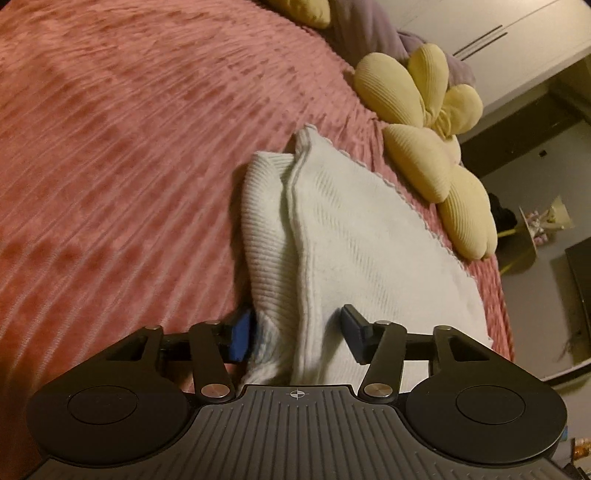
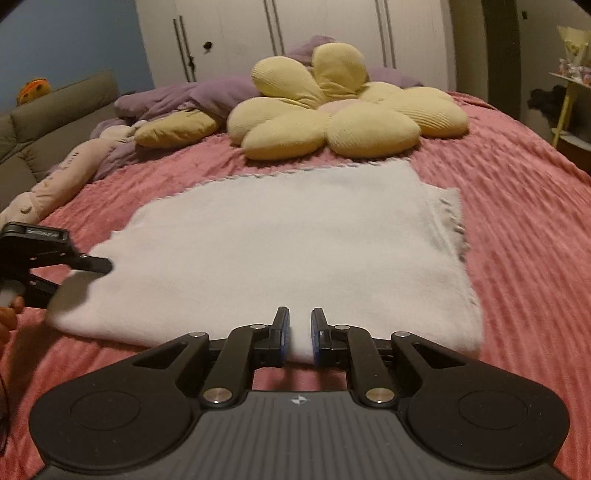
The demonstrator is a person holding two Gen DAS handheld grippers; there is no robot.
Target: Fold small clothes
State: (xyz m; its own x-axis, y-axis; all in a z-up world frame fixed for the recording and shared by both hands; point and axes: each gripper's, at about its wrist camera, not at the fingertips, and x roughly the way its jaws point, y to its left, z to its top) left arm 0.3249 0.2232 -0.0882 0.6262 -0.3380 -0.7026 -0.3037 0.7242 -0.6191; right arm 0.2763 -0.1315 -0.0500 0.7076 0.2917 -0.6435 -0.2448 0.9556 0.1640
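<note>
A white knit garment [image 1: 351, 240] lies folded on the pink bedspread [image 1: 110, 147], one ribbed layer showing along its left side. My left gripper [image 1: 297, 334] straddles the garment's near end; its jaws stand about half apart, with bunched cloth between the blue pads [image 1: 242, 336], and I see no firm pinch. In the right wrist view the garment [image 2: 277, 229] spreads flat as a rough square. My right gripper [image 2: 300, 332] is shut on the garment's near edge, white cloth filling the narrow gap. The left gripper [image 2: 79, 280] is at the garment's left corner.
A yellow flower-shaped pillow [image 2: 332, 110] lies just beyond the garment, with a purple blanket [image 2: 207, 92] behind it. A pink plush toy [image 2: 55, 177] lies at the bed's left edge beside a grey sofa [image 2: 37, 122]. White wardrobe doors [image 2: 295, 29] stand at the back. Pink bedspread [image 2: 517, 221] stretches right.
</note>
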